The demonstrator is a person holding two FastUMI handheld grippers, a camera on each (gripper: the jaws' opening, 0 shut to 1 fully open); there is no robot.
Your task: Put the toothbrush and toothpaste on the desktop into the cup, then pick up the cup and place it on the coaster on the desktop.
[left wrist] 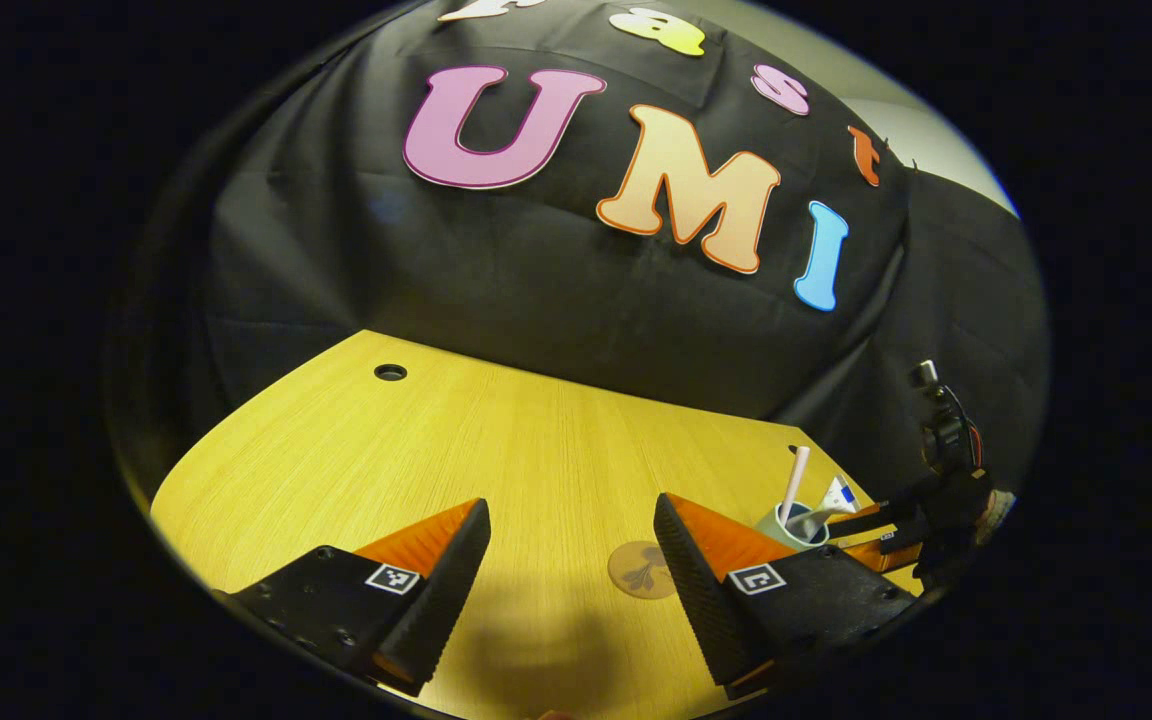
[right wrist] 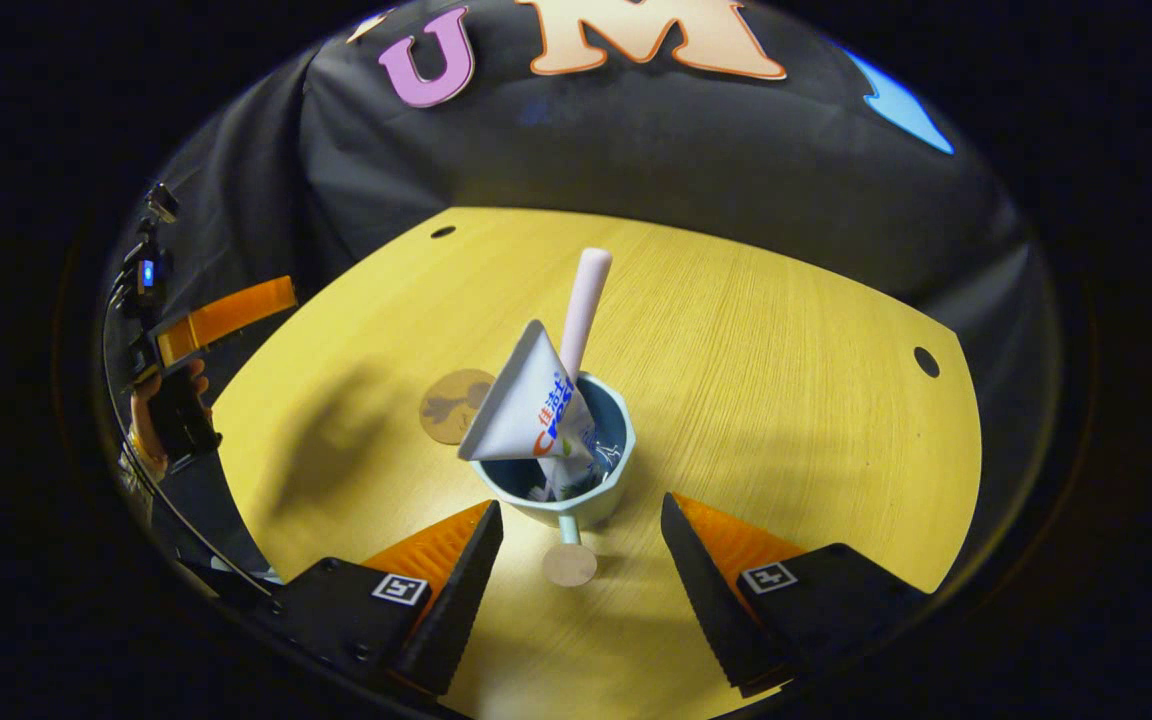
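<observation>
A pale blue cup (right wrist: 604, 497) stands on the wooden desktop (right wrist: 756, 360), holding a pink-handled toothbrush (right wrist: 584, 305) and a white toothpaste tube (right wrist: 531, 410). Its short handle ends in a round knob (right wrist: 569, 565) that lies between the fingers of my right gripper (right wrist: 581, 570), which is open just short of the cup. A round brown coaster (right wrist: 453, 405) lies left of the cup and behind it. In the left gripper view my left gripper (left wrist: 571, 570) hangs open over bare desktop, the coaster (left wrist: 641, 570) just inside its right finger. The cup (left wrist: 794, 527) sits far right beside the other gripper (left wrist: 871, 530).
Cable holes (right wrist: 926, 361) pierce the desktop near its back edge, another cable hole (left wrist: 390, 372) at the far left. A hand (right wrist: 161, 410) holds the other gripper at the left rim of the right gripper view. A small camera on a stand (left wrist: 946, 430) rises at the right.
</observation>
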